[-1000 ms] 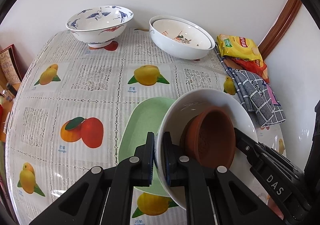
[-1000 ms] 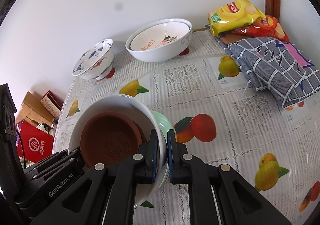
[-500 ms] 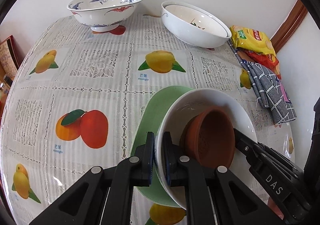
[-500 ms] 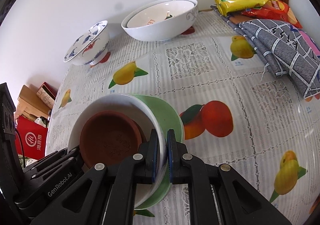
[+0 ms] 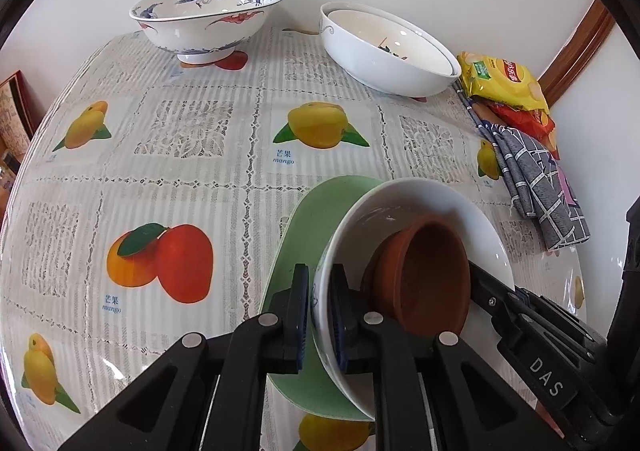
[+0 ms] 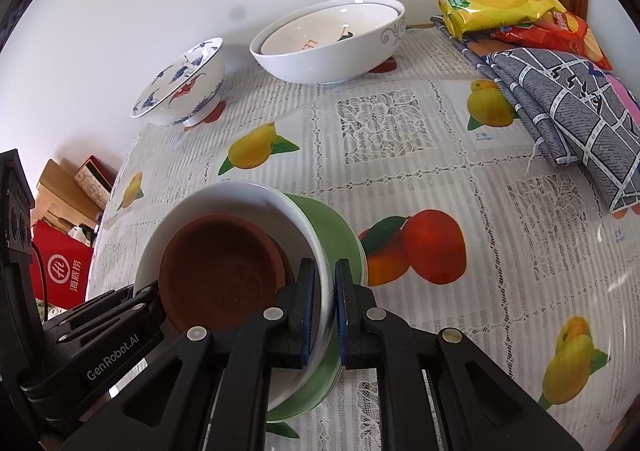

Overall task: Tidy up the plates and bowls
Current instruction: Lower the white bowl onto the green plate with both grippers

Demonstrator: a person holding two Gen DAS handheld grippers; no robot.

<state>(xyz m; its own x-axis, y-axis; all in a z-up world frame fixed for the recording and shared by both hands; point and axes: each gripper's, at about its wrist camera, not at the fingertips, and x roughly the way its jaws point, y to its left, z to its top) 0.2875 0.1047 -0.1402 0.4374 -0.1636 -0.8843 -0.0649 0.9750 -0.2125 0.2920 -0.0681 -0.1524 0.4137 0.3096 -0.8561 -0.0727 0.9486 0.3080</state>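
Observation:
A white bowl with a brown clay dish inside it sits on a green plate on the fruit-print tablecloth. My left gripper has the bowl's near-left rim between its pads; its jaws are just opening. In the right wrist view the same white bowl, clay dish and green plate appear. My right gripper is shut on the bowl's opposite rim. Each gripper's black body shows at the edge of the other's view.
At the back stand a blue-and-white painted bowl and two nested white bowls. Snack bags and a folded checked cloth lie along the right edge. Boxes sit on the floor past the table's left edge.
Both grippers came down with the white bowl, which went from hanging above the green plate to resting on it. Over the last half second nothing moved.

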